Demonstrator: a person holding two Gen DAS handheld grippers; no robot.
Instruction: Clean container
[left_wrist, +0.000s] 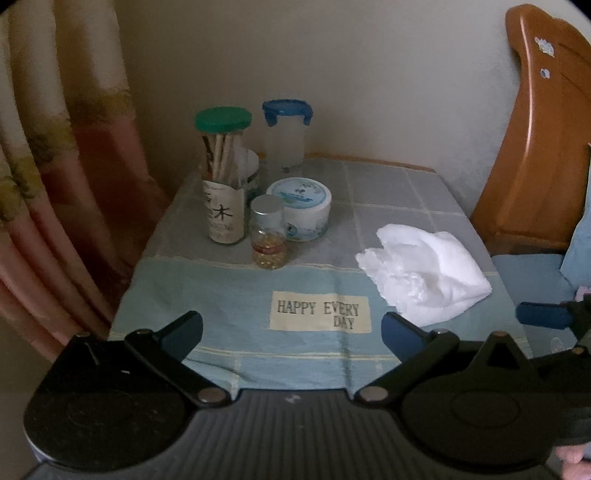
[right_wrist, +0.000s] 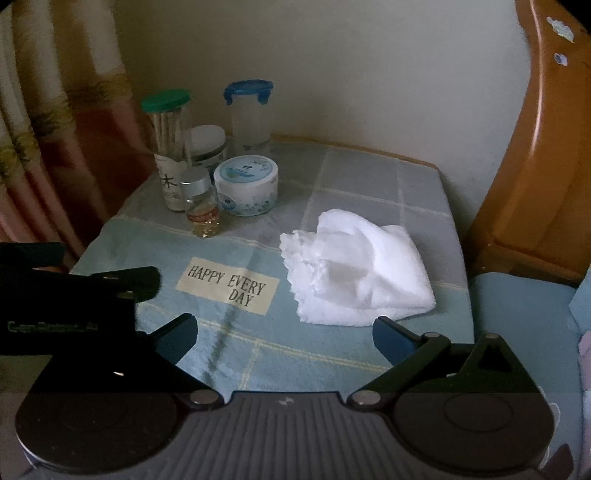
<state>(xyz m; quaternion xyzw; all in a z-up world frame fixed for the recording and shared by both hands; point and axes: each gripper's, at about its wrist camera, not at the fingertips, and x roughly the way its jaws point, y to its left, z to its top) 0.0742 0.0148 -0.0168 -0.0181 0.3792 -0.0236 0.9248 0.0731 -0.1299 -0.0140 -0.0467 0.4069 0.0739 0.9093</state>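
Both grippers – left (left_wrist: 291, 334), right (right_wrist: 284, 334) – spread, empty; white cloth (right_wrist: 354, 269) ahead-right – soft, pinch the bunched fold.

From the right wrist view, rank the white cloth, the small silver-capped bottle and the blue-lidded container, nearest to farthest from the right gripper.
1. White cloth: just ahead of the right gripper, right of centre.
2. Silver-capped bottle: further back, left.
3. Blue-lidded container: rearmost, by the wall.
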